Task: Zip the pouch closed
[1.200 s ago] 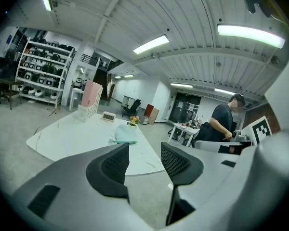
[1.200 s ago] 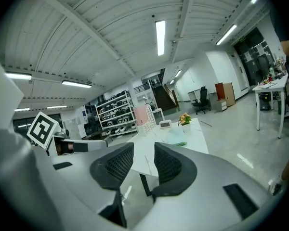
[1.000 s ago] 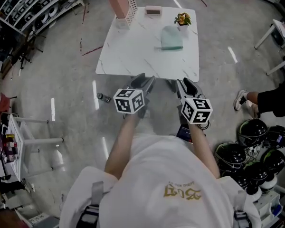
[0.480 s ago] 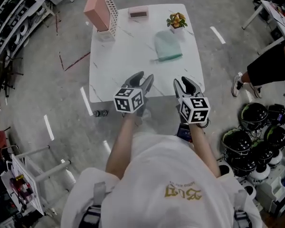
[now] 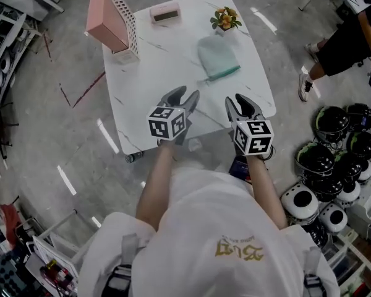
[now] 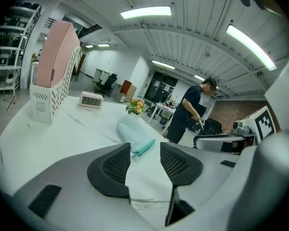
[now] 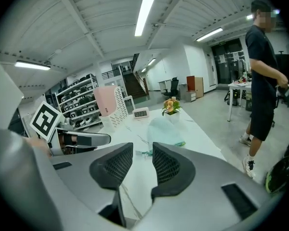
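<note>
A pale mint pouch lies flat on the white marble table, its teal zipper edge turned toward me. Both grippers hover over the table's near edge, short of the pouch. In the left gripper view, my left gripper is open and empty, and the pouch shows beyond its jaws. My right gripper has its jaws closing a little, still apart with nothing between them. The right gripper view shows the pouch ahead of that gripper.
A pink file holder stands at the table's far left, with a small digital clock and a potted flower along the far edge. Several helmets are piled on the floor at the right. A person stands beyond the table's right side.
Both grippers have moved forward from in front of the table to over its near edge. The table and pouch now lie closer in the head view.
</note>
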`<state>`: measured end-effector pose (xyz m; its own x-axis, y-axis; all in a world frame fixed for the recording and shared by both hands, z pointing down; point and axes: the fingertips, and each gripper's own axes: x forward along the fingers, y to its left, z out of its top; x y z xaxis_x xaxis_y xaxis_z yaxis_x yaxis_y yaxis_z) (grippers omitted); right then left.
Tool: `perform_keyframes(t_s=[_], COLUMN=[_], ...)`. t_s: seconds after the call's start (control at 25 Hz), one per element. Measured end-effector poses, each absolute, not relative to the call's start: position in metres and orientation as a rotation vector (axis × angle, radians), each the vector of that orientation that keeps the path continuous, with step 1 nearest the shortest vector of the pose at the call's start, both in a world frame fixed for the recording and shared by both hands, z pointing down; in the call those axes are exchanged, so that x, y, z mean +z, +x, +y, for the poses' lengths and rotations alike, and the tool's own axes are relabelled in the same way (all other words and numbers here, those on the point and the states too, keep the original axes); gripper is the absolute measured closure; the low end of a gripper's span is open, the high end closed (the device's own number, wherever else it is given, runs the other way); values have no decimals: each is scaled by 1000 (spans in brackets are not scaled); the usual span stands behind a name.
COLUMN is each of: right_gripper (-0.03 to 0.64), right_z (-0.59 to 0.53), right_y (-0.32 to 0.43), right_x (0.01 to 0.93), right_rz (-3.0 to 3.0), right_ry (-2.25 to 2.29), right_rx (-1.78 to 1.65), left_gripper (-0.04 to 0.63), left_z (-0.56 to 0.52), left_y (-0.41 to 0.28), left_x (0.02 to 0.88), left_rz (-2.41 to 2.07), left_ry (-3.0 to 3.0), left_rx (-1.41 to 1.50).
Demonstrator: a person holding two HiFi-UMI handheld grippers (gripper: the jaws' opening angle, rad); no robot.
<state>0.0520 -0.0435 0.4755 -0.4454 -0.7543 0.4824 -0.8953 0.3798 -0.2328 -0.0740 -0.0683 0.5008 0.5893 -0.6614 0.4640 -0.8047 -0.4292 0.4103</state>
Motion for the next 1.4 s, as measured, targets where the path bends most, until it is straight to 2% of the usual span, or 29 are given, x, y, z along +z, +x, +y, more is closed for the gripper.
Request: perform_keyframes(t_s=[0.4,1.4], right_gripper=[482,496], right_z=[-62,-112], right_y=[44,16], right_x=[484,578], right_rz=[-2287,-2198], right_ry=[1457,1211], right_rx=[663,840], left_gripper=[390,392], left_z=[-85,-124], left_y=[-71,-51], left_x=[527,605], left_rz=[-1053,-886], left_ry=[2237,2231], left_rx=[361,690])
